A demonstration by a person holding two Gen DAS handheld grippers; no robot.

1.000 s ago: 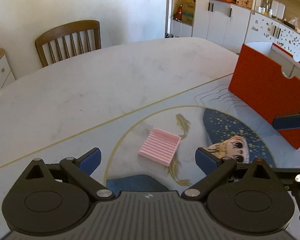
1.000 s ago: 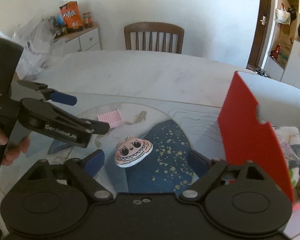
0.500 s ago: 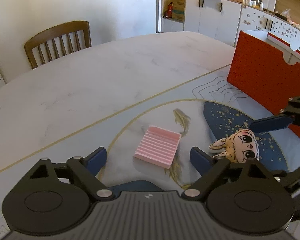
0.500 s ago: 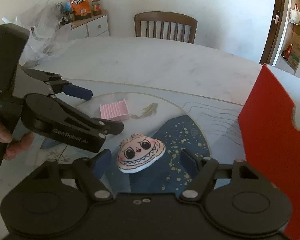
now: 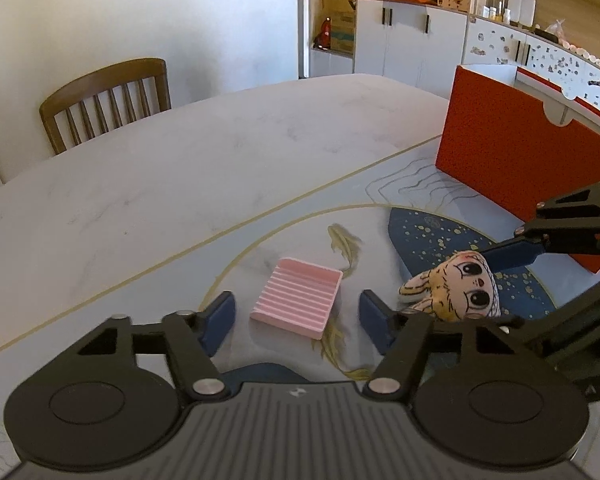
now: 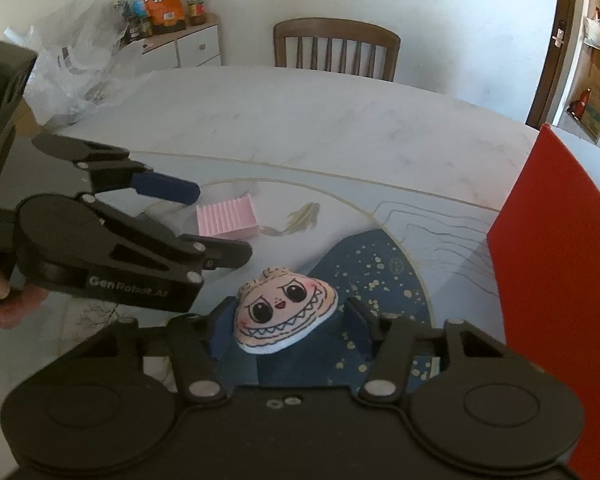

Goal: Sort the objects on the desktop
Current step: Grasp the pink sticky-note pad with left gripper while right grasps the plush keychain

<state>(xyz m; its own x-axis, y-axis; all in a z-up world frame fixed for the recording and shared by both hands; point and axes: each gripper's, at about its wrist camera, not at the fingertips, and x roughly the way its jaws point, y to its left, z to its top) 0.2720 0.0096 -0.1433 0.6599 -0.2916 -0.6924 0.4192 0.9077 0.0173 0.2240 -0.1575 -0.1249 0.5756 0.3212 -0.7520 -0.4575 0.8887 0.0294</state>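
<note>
Tools are both open: left tool [image 5: 296, 316] flanks the pink ridged block [image 5: 297, 298], right tool [image 6: 286, 330] flanks the plush face [image 6: 286, 312] on the table [image 5: 180, 184].

Plush face [image 5: 458, 290] right of ridged pad [image 5: 298, 298] — on table [image 5: 180, 168].

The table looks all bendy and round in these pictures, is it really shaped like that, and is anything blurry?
Left wrist view: the fisheye lens curves the table edge and cabinets; the pink ridged tray is sharp. Right wrist view: same bending, dark rounded corners; the plush face is clear, the red box edge slightly soft.
</note>
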